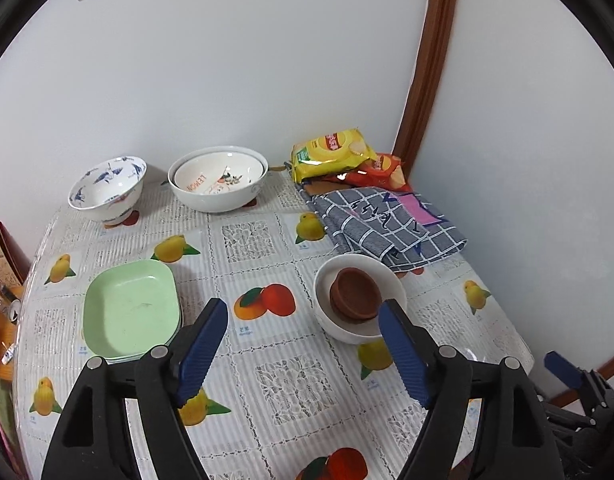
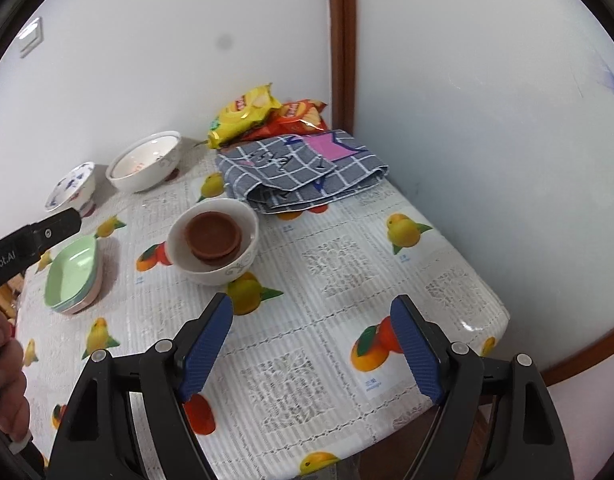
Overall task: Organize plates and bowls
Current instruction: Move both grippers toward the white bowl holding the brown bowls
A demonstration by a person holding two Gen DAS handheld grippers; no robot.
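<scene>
Two saucers [image 1: 354, 295] sit stacked in a bowl [image 1: 395, 280] just before the cloth [image 1: 387, 224]. Left lie stacked dishes [image 1: 131, 312]. Behind, by the wall, stand nested bowls [image 1: 218, 178], a footed bowl [image 1: 107, 188] to their left and snack bags [image 1: 331, 152] to their right.

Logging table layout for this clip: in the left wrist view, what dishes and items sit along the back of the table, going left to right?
Blue-patterned bowl → nested white bowls → yellow chip bag → red chip bag.

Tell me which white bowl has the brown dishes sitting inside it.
The small white bowl nearest the left gripper, beside the checked cloth. The big white bowl by the wall holds another white bowl instead.
</scene>
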